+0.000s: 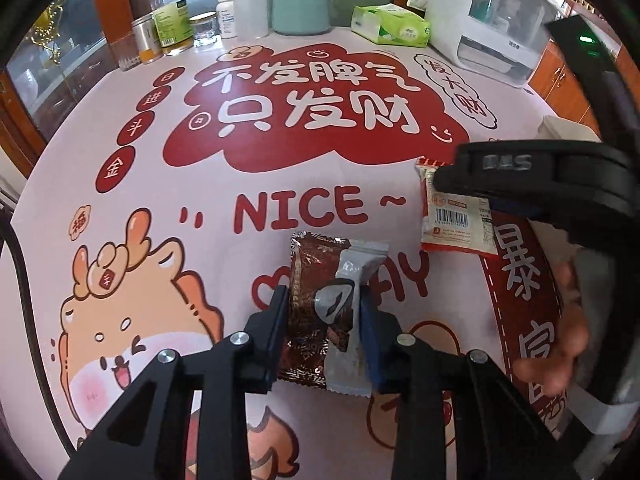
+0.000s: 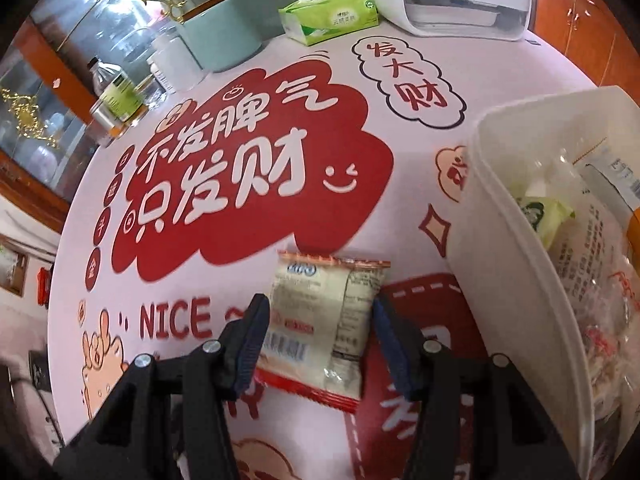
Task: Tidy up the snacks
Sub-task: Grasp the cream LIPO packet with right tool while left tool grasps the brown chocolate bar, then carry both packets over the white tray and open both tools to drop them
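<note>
Snack packets, one per gripper, above a printed pink-and-red tablecloth (image 1: 132,128). The left gripper (image 1: 323,320) is clamped on two packets at once: a glossy dark-brown foil packet (image 1: 306,276) and a crinkled silver-grey packet (image 1: 354,276) lying against its right side. Both run lengthwise away from the fingers, long axes in line with them, sealed ends projecting past the fingertips. The pads press their side edges, so the pair is pinched across its short width.

The right gripper (image 2: 322,336) is closed on a flat cream packet with red sealed edges (image 2: 324,320), printed with a barcode and small text. Its long axis also runs out along the fingers, slightly skewed, the far seal beyond the tips. The film looks thin and slippery; it buckles a little between the pads.

A translucent white plastic tub (image 2: 504,280) stands just to the right of the right fingers, its rim close beside the right pad. Inside lie a pale green wrapped sweet (image 2: 546,214) and clear crinkled wrappers.

The right hand is judged nearer the tub; its packet needs a short carry rightward over the rim. The left pair lies further off and, being two loose slick skins in one pinch, may shear apart.
</note>
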`<state>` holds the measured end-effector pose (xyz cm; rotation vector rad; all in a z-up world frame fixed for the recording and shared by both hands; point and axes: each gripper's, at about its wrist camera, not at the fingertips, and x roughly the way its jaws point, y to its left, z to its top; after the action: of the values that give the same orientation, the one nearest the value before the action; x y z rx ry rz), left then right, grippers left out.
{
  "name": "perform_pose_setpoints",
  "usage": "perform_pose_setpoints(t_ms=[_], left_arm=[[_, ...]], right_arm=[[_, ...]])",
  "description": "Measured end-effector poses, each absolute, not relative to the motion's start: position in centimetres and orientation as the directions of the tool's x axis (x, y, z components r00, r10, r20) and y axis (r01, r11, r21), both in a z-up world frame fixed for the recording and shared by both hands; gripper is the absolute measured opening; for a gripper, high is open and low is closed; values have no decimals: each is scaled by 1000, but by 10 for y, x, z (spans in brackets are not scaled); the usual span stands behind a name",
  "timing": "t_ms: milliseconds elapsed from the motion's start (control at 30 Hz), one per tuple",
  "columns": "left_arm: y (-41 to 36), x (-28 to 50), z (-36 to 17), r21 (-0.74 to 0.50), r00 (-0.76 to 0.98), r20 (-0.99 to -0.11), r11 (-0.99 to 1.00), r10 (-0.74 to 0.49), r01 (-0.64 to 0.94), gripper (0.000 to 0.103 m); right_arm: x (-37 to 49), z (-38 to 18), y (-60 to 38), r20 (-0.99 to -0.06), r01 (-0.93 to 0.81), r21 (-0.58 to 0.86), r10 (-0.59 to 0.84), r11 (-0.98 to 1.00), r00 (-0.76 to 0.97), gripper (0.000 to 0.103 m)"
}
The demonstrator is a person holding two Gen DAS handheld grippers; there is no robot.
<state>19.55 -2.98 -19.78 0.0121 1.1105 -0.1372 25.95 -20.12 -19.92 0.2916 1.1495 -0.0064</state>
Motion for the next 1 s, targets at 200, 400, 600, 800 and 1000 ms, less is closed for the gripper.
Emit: perform_pose_setpoints(t_ms=[200, 400, 600, 800, 1000], left_arm=[[-22, 191, -191, -52, 448, -889, 994, -92, 101, 32], [-13, 191, -189, -51, 447, -891, 996, -81, 79, 32], [-11, 187, -185, -41, 452, -889, 996, -72, 78, 31], [-16, 177, -171, -26, 469, -881, 996, -65, 89, 31], [-25, 157, -140, -19, 495, -865, 993, -74, 115, 31]], right_arm=[[270, -207, -176, -928, 98, 97, 54, 990, 369, 61], [268, -212, -157, -932, 48, -11, -27, 999, 362, 70], [263, -209, -156, -933, 43, -11, -25, 999, 360, 57], [245, -204, -154, -944, -24, 32, 38, 999, 328, 46], [208, -180, -161, -928, -72, 101, 120, 992, 352, 46]])
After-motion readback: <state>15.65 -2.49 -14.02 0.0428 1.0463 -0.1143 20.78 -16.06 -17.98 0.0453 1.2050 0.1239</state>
